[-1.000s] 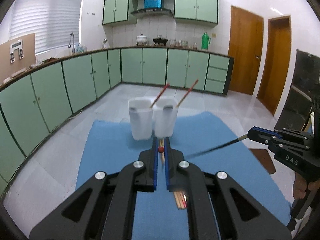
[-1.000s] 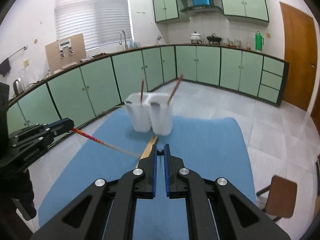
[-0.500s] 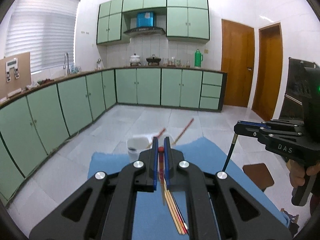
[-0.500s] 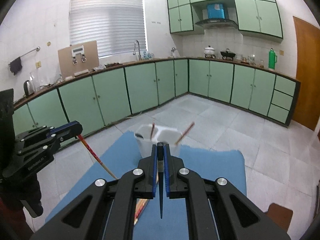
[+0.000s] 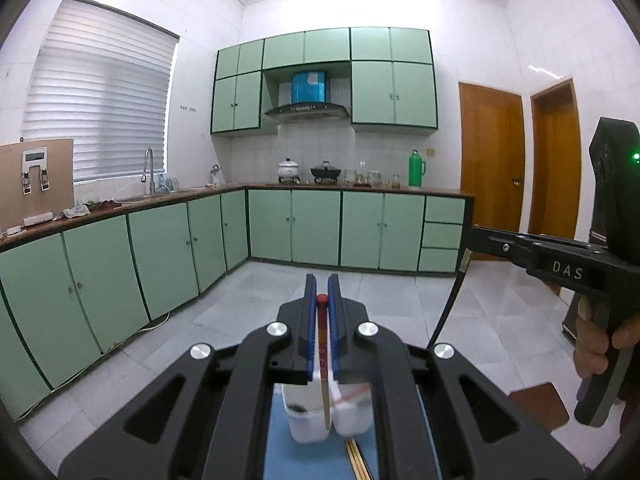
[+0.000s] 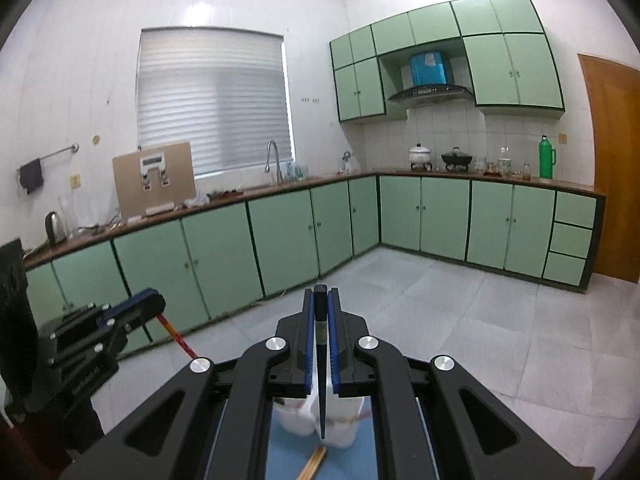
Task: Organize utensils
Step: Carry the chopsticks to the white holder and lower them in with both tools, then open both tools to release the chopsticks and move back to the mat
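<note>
My left gripper is shut on a red-topped wooden chopstick that hangs down over two white cups standing side by side on a blue mat. My right gripper is shut on a black chopstick that hangs point down above the same cups. The right gripper with its black chopstick shows at the right of the left wrist view. The left gripper with its red chopstick shows at the left of the right wrist view.
More wooden chopsticks lie on the mat just in front of the cups, also in the right wrist view. A brown chair seat stands to the right. Green kitchen cabinets line the far walls.
Both grippers have risen and tilted up, each lifting its chopstick from slanting over the mat to hanging upright above the cups. The cups have slid to the bottom of both views.
</note>
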Action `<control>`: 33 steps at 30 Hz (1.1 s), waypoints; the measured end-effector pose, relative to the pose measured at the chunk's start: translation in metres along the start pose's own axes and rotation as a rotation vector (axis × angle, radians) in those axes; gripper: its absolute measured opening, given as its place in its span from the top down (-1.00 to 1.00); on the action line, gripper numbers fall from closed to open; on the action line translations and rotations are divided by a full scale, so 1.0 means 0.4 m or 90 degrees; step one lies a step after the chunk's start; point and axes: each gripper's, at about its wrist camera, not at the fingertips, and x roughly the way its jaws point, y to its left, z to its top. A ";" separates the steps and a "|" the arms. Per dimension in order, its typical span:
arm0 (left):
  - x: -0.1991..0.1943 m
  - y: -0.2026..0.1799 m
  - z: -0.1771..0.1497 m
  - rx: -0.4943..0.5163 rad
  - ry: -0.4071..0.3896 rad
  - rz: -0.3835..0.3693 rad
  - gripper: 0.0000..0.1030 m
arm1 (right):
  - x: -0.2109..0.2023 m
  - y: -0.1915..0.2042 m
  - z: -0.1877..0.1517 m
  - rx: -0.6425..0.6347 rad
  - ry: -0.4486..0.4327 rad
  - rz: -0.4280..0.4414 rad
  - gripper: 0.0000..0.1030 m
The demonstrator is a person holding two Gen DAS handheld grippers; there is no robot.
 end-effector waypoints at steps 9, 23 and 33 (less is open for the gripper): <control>0.148 -0.015 -0.007 0.008 -0.016 0.007 0.91 | 0.151 -0.021 -0.010 -0.016 0.015 -0.036 0.88; 0.250 0.035 -0.119 0.003 0.074 -0.001 0.44 | 0.194 -0.076 -0.111 -0.002 0.069 -0.064 0.52; 0.048 0.037 -0.206 -0.012 0.062 0.016 -0.09 | -0.005 -0.058 -0.200 -0.002 0.025 -0.113 -0.40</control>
